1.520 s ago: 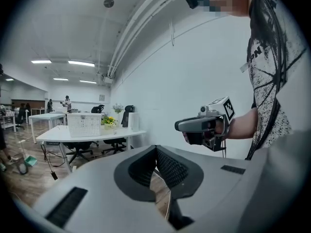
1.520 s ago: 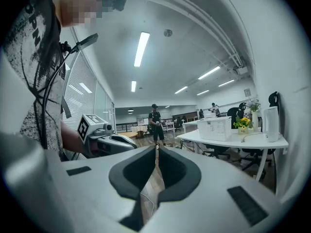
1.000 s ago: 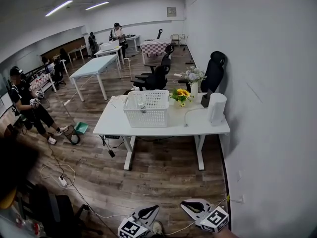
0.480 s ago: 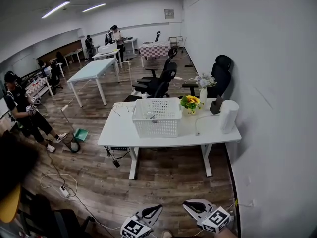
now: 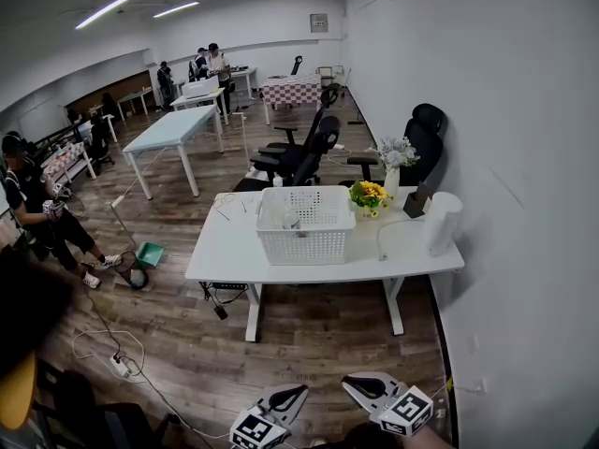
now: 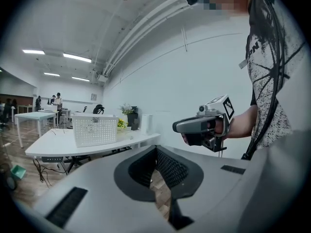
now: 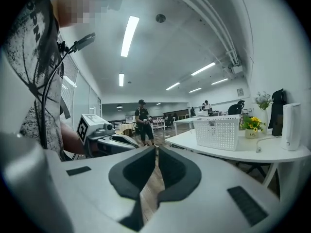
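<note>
Both grippers are held low in front of the person, above the wooden floor, and neither touches anything. In the head view my left gripper [image 5: 284, 400] and my right gripper [image 5: 367, 387] show at the bottom edge, side by side. In the left gripper view my left gripper [image 6: 156, 148] is shut with nothing between its black pads, and the right gripper [image 6: 201, 126] hangs beside it in a hand. In the right gripper view my right gripper [image 7: 156, 148] is shut and empty, with the left gripper [image 7: 104, 139] at its left.
Ahead stands a white desk [image 5: 234, 251] bearing a white mesh basket [image 5: 309, 227], yellow flowers [image 5: 368, 195] and a white cylinder [image 5: 440, 223]. Black chairs [image 5: 309, 148] stand behind it. A white wall [image 5: 524, 157] runs along the right. Cables [image 5: 103, 344] lie on the floor. A person [image 5: 37, 209] stands at left.
The desk with the basket now looks nearer and larger in all views. Both grippers keep their place at the bottom of the head view and stay shut.
</note>
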Available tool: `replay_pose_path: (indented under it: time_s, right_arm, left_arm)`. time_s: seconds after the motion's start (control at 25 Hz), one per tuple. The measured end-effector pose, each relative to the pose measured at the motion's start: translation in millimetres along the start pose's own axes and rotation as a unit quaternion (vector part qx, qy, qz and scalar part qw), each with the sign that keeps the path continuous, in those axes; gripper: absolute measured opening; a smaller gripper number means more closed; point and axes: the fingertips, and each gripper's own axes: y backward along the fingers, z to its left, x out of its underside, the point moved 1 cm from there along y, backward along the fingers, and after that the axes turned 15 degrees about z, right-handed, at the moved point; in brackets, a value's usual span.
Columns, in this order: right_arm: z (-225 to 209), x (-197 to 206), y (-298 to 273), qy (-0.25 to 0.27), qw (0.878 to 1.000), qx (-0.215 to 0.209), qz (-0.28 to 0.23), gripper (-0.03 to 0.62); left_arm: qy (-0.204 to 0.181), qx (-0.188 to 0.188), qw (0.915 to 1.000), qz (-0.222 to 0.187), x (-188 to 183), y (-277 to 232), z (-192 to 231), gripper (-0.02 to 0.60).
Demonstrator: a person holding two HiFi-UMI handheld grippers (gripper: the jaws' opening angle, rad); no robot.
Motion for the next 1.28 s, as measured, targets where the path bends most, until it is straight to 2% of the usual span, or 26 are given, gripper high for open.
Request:
replay_pose_path:
  time_s: [0.32, 0.56, 0.92, 1.28]
  right_arm:
    - [-38.5, -12.1, -21.7, -0.005, 1.0, -0.004, 0.003, 0.025]
    - [-77.8, -18.8, -50.6, 0.037, 0.999, -0.014, 0.026, 0.025]
    - [-155.7, -51.5, -86.2, 0.08, 0.994, -0.065, 0.036, 0.025]
    - [-237.3, -70.0, -97.5, 0.082, 0.991, -0.099, 0.019, 0.025]
  left_arm:
    - [0.01, -0.013, 0.9999, 0.001, -5.9, -15.5, 34.3, 0.011]
    - [0.024, -0.032, 0.9992, 0.004, -18.0, -40.3, 66.7, 0.011]
    - [0.041, -0.081, 0.9959, 0.006, -69.8, -91.4, 131.5, 0.011]
    - [0.042, -0.105, 0.9933, 0.022, -107.4, -154.0, 155.8, 0.011]
